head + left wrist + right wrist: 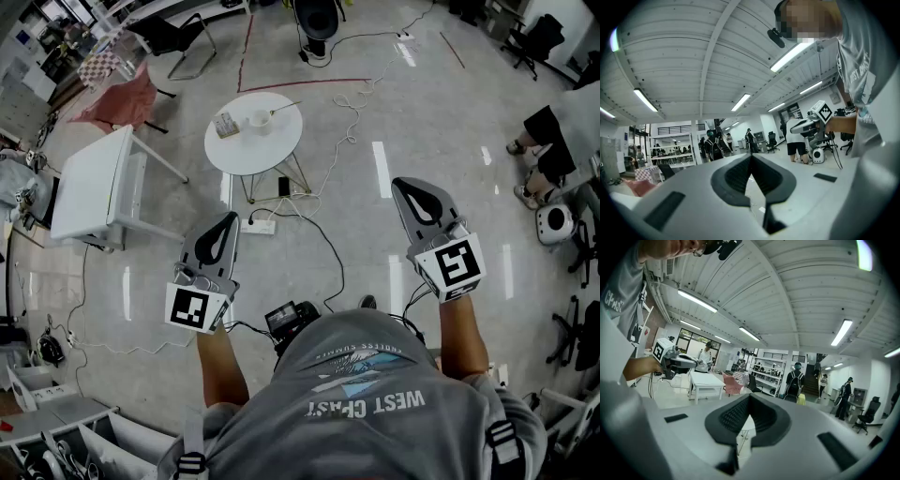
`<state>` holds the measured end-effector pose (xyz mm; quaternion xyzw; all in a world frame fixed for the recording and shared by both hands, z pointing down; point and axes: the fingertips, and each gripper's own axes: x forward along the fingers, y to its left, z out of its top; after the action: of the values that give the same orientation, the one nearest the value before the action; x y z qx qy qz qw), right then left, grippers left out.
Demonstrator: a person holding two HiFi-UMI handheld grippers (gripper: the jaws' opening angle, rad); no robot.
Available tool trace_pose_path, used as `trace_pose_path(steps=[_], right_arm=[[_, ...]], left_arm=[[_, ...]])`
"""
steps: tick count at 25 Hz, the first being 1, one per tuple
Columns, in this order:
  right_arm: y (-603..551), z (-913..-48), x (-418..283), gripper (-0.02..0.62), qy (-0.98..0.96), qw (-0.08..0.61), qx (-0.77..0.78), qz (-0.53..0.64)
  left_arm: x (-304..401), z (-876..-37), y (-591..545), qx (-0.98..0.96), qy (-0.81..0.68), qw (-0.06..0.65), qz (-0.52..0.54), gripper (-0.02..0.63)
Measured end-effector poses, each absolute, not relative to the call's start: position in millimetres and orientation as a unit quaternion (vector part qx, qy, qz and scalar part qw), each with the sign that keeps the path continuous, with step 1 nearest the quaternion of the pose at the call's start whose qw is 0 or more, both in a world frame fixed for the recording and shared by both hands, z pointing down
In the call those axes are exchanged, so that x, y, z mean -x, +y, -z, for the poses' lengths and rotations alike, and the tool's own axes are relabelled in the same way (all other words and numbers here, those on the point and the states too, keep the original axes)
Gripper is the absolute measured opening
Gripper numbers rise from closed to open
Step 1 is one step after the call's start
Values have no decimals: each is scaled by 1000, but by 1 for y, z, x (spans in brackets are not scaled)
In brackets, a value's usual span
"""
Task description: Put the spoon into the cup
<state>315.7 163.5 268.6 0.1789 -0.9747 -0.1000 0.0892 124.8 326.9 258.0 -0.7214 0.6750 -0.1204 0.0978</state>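
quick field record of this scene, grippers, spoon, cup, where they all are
left gripper: shut, empty
right gripper: shut, empty
cup: on round table, far ahead of both grippers
spoon: on the table beside the cup, toward its right edge; contact too small to tell
status: neither gripper near the table

1. Head view: the camera sits above the person's head and looks steeply down. The left gripper (pixel 231 217) and right gripper (pixel 398 182) are close below it, and the floor and round table (pixel 253 141) lie farther ahead.
2. Left gripper view: the camera rides on that gripper, right behind its jaws. It faces level across the room, and the ceiling (pixel 693 51) fills the upper half.
3. Right gripper view: the camera is mounted the same way and faces almost level.
4. Shared: each gripper view shows the other gripper at its edge. The white table (pixel 94 183) appears in the head and right gripper views.
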Motion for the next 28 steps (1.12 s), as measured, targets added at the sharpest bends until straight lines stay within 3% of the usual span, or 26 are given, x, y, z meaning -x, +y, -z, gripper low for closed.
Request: trace_pose_path(steps=[28], right_arm=[[167, -277, -281, 2, -966, 82, -234, 69]], left_arm=[[-75, -278, 331, 751, 646, 84, 109, 5]])
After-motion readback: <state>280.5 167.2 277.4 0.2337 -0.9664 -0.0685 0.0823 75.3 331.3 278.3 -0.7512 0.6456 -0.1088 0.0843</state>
